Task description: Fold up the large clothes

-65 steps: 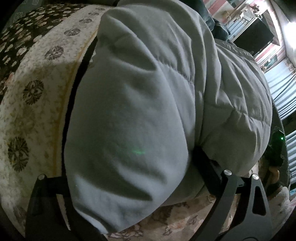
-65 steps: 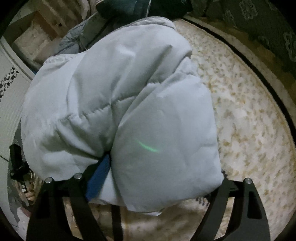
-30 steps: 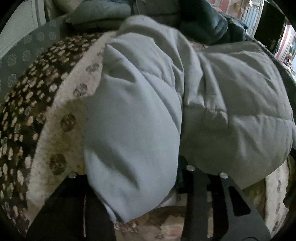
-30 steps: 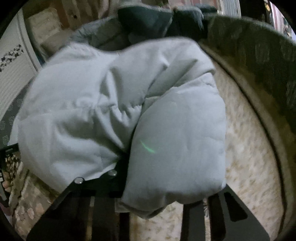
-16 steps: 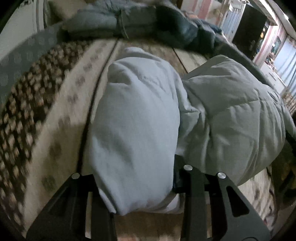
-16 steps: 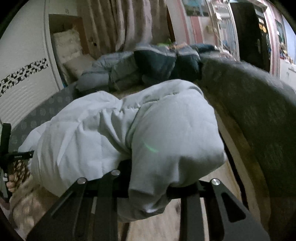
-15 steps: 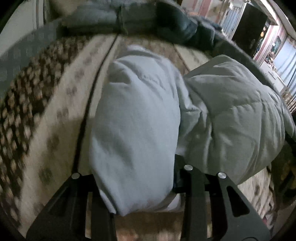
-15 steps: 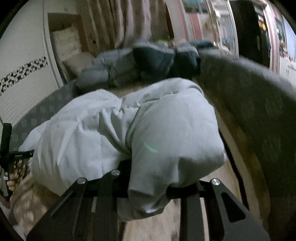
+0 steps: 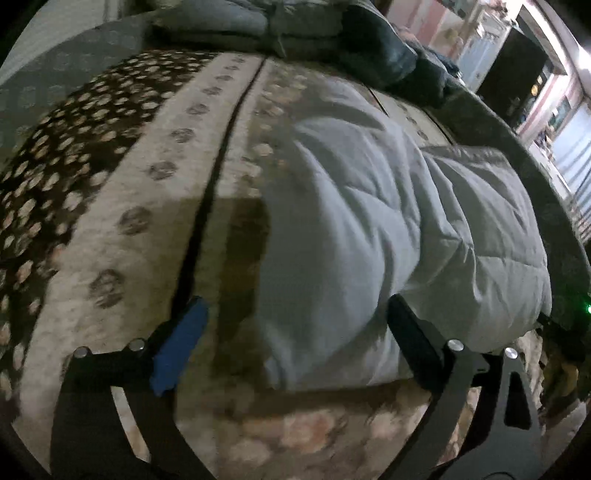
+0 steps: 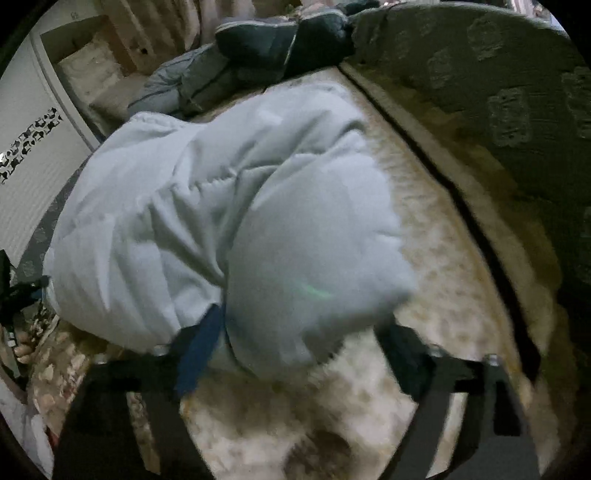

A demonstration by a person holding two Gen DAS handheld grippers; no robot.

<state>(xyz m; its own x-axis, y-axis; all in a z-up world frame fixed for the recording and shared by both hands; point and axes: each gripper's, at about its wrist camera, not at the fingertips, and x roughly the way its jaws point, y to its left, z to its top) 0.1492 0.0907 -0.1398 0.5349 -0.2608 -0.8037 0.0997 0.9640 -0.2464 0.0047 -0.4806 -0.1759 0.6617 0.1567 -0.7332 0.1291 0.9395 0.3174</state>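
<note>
A pale grey puffer jacket (image 9: 388,236) lies folded in a thick bundle on the patterned bed cover (image 9: 122,206). My left gripper (image 9: 295,336) is open, its fingers apart on either side of the bundle's near left corner, which rests on the cover. In the right wrist view the same jacket (image 10: 229,206) fills the middle. My right gripper (image 10: 295,350) is open too, its jaws spread around the jacket's near right corner without pinching it. The view is blurred.
A heap of dark blue and grey jackets (image 9: 332,33) lies at the far end of the bed, also seen in the right wrist view (image 10: 266,48). A grey-green patterned border (image 10: 517,92) runs along the right side. A white cabinet (image 10: 33,155) stands left.
Both grippers have opened and let go of the jacket. The bundle has dropped flat onto the bed cover, and both grippers have pulled back a little toward the near edge.
</note>
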